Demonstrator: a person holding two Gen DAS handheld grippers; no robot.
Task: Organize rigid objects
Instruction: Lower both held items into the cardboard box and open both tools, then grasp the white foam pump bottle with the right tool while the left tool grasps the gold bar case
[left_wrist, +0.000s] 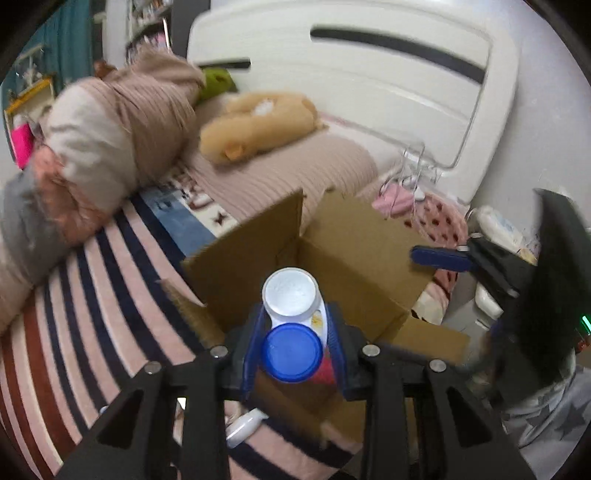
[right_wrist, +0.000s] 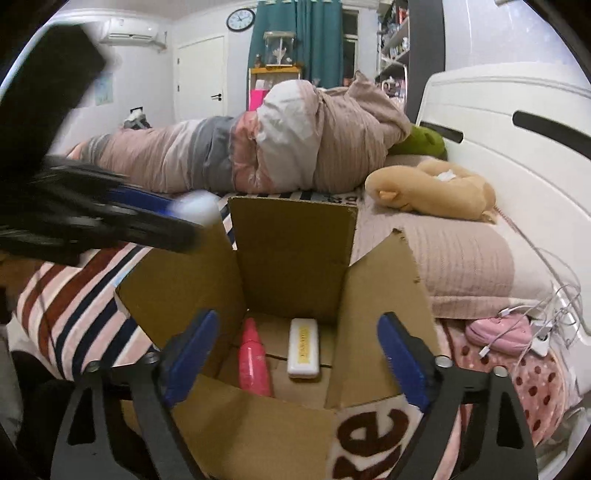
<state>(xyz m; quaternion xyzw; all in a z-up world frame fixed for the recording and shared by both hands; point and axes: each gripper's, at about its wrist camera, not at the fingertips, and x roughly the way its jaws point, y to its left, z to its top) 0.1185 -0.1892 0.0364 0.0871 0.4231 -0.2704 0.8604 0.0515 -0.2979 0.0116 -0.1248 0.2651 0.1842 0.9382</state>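
Note:
My left gripper (left_wrist: 295, 314) is shut on a white bottle with a blue cap (left_wrist: 291, 352). The bottle lies along the fingers, above the near edge of an open cardboard box (left_wrist: 351, 236). In the right wrist view this gripper is a blurred black shape at the left with the bottle's white end (right_wrist: 201, 206) showing. My right gripper (right_wrist: 298, 318) hangs open over the box (right_wrist: 291, 236) with nothing between its blue pads (right_wrist: 402, 362). On the box floor lie a pink bottle (right_wrist: 253, 360) and a white case with a yellow label (right_wrist: 303, 349).
The box stands on a bed with a striped blanket (left_wrist: 92, 295). A rolled quilt (right_wrist: 258, 147) and a tan plush toy (right_wrist: 432, 190) lie behind it, a white headboard (right_wrist: 517, 155) at the right. A pink item with white cables (right_wrist: 498, 332) lies right of the box.

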